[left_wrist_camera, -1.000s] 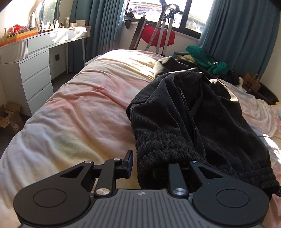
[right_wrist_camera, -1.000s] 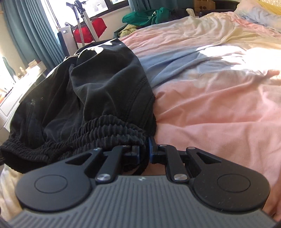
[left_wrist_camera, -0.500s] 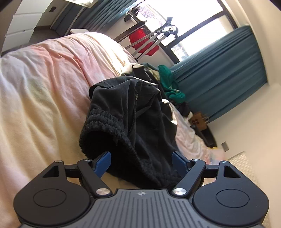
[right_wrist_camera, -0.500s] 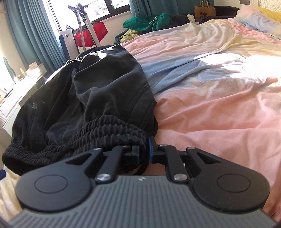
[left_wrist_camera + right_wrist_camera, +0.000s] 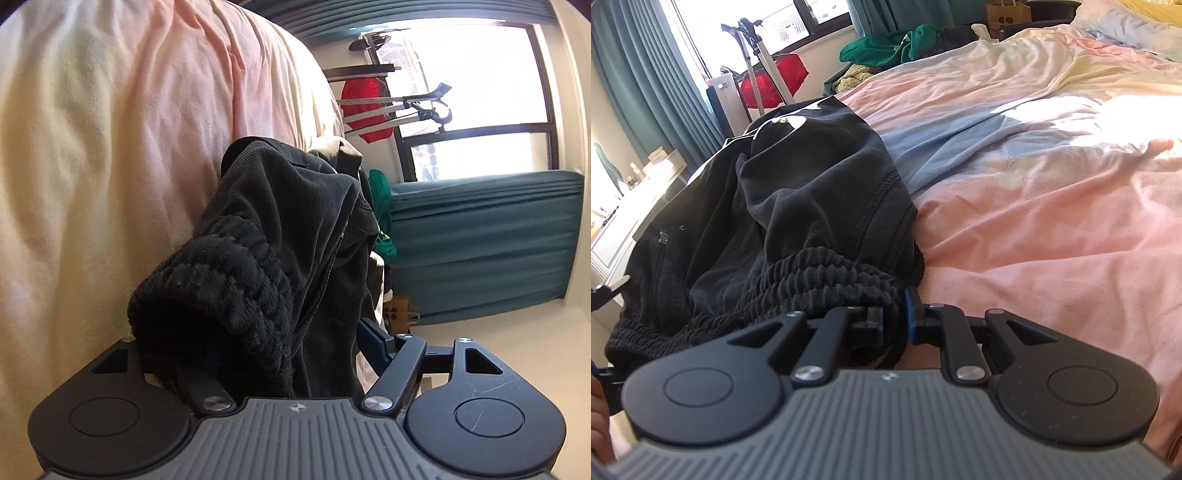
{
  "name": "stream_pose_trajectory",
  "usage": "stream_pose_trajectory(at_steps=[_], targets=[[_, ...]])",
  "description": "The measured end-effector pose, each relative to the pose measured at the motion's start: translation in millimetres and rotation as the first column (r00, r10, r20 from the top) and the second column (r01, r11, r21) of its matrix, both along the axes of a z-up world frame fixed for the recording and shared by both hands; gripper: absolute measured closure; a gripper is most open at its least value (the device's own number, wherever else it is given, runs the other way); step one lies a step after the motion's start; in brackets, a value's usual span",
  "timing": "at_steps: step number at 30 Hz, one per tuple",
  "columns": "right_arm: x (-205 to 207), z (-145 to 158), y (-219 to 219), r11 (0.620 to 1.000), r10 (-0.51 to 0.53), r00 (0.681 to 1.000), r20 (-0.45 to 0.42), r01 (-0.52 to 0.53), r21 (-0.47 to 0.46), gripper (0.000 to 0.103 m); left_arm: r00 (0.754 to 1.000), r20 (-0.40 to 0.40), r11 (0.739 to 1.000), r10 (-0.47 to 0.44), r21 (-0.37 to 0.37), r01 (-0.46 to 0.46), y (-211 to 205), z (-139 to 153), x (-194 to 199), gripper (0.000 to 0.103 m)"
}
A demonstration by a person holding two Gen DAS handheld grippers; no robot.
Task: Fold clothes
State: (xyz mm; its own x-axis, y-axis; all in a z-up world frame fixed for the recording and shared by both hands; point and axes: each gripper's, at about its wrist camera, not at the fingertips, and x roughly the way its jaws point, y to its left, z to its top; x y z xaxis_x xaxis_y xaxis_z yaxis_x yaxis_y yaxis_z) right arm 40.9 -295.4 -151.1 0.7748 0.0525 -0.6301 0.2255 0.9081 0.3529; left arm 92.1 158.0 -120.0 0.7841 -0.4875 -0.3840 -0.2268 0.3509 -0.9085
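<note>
A black garment with a ribbed elastic waistband [image 5: 783, 206] lies bunched on the pink and cream bed sheet [image 5: 1052, 206]. My right gripper [image 5: 893, 325] is shut on the waistband at its right end. In the left wrist view, rolled on its side, the same garment [image 5: 280, 236] fills the space between the fingers of my left gripper [image 5: 291, 343]. The jaws stand wide apart around the waistband, the left finger hidden under the cloth, and they do not pinch it.
A green garment [image 5: 897, 44] and other clothes lie piled at the far side of the bed. A red bag and a metal stand [image 5: 768, 74] sit by the window with teal curtains [image 5: 480, 251]. A white dresser edge [image 5: 613, 236] is at the left.
My left gripper opened, rolled onto its side and moved in so the waistband now sits between its open fingers. My right gripper kept its hold and barely moved.
</note>
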Motion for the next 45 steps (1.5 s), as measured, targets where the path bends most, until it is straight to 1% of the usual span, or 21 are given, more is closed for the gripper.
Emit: stream_pose_trajectory(at_steps=[1, 4, 7, 8, 9, 12, 14, 17, 19, 22, 24, 26, 28, 30, 32, 34, 37, 40, 42, 44, 45], targets=[[0, 0, 1, 1.0, -0.004, 1.0, 0.001, 0.004, -0.001, 0.087, 1.0, 0.006, 1.0, 0.015, -0.009, -0.015, 2, -1, 0, 0.044], [-2, 0, 5, 1.0, -0.005, 1.0, 0.007, 0.005, -0.028, 0.087, 0.996, 0.055, 0.997, 0.067, -0.037, -0.065, 10, -2, 0, 0.072], [-3, 0, 8, 0.999, 0.001, 1.0, 0.012, 0.0, -0.051, 0.087, 0.994, 0.077, 0.996, 0.077, -0.05, -0.073, 14, 1, 7, 0.077], [-4, -1, 10, 0.998, 0.002, 1.0, 0.014, -0.002, -0.059, 0.087, 0.994, 0.08, 0.996, 0.075, -0.055, -0.07, 15, 2, 10, 0.083], [-4, 0, 11, 0.998, 0.006, 1.0, 0.018, -0.005, -0.07, 0.088, 0.994, 0.08, 0.997, 0.073, -0.041, -0.07, 14, 4, 12, 0.087], [-5, -1, 11, 0.997, 0.023, 0.999, 0.03, -0.021, -0.069, 0.088, 0.994, 0.086, 0.996, 0.074, 0.041, -0.078, 13, 18, 15, 0.093], [-6, 1, 14, 0.998, 0.051, 0.998, 0.034, -0.05, -0.039, 0.088, 0.992, 0.097, 0.99, 0.085, 0.104, -0.095, 13, 31, 16, 0.093], [-12, 14, 36, 0.99, 0.14, 0.987, 0.074, -0.138, -0.035, 0.088, 0.979, 0.146, 0.97, 0.145, 0.173, -0.17, 27, 62, 12, 0.095], [-16, 22, 57, 0.98, 0.201, 0.974, 0.108, -0.2, -0.017, 0.088, 0.969, 0.179, 0.953, 0.171, 0.22, -0.209, 44, 91, 17, 0.095], [-15, 32, 95, 0.954, 0.285, 0.948, 0.143, -0.296, 0.057, 0.088, 0.957, 0.227, 0.918, 0.182, 0.309, -0.248, 72, 140, 32, 0.095], [-9, 41, 124, 0.924, 0.344, 0.923, 0.173, -0.365, 0.111, 0.088, 0.95, 0.263, 0.871, 0.167, 0.412, -0.267, 87, 179, 44, 0.096], [3, 51, 157, 0.886, 0.408, 0.889, 0.21, -0.44, 0.143, 0.088, 0.947, 0.284, 0.823, 0.15, 0.495, -0.278, 97, 212, 59, 0.096], [17, 60, 191, 0.844, 0.465, 0.851, 0.244, -0.51, 0.166, 0.088, 0.946, 0.291, 0.777, 0.144, 0.559, -0.29, 106, 235, 78, 0.095], [33, 64, 225, 0.804, 0.513, 0.816, 0.267, -0.566, 0.184, 0.088, 0.949, 0.278, 0.731, 0.148, 0.616, -0.294, 117, 251, 100, 0.095], [46, 60, 255, 0.774, 0.552, 0.788, 0.273, -0.606, 0.184, 0.088, 0.95, 0.266, 0.701, 0.16, 0.647, -0.299, 126, 250, 125, 0.095], [57, 49, 279, 0.749, 0.588, 0.764, 0.265, -0.638, 0.18, 0.088, 0.952, 0.252, 0.671, 0.174, 0.677, -0.301, 136, 245, 150, 0.095], [72, 23, 303, 0.726, 0.629, 0.744, 0.226, -0.666, 0.171, 0.088, 0.961, 0.185, 0.651, 0.207, 0.707, -0.277, 153, 204, 178, 0.095], [84, 6, 306, 0.702, 0.654, 0.726, 0.215, -0.687, 0.185, 0.086, 0.967, 0.087, 0.677, 0.24, 0.699, -0.231, 171, 147, 189, 0.094], [86, 7, 306, 0.689, 0.674, 0.708, 0.211, -0.705, 0.169, 0.083, 0.963, 0.02, 0.696, 0.267, 0.688, -0.207, 182, 115, 195, 0.093], [85, 14, 306, 0.682, 0.687, 0.697, 0.204, -0.716, 0.148, 0.081, 0.96, -0.01, 0.725, 0.278, 0.657, -0.203, 191, 101, 194, 0.088], [83, 18, 307, 0.68, 0.693, 0.693, 0.2, -0.72, 0.14, 0.076, 0.961, -0.013, 0.735, 0.275, 0.647, -0.202, 194, 98, 192, 0.084]])
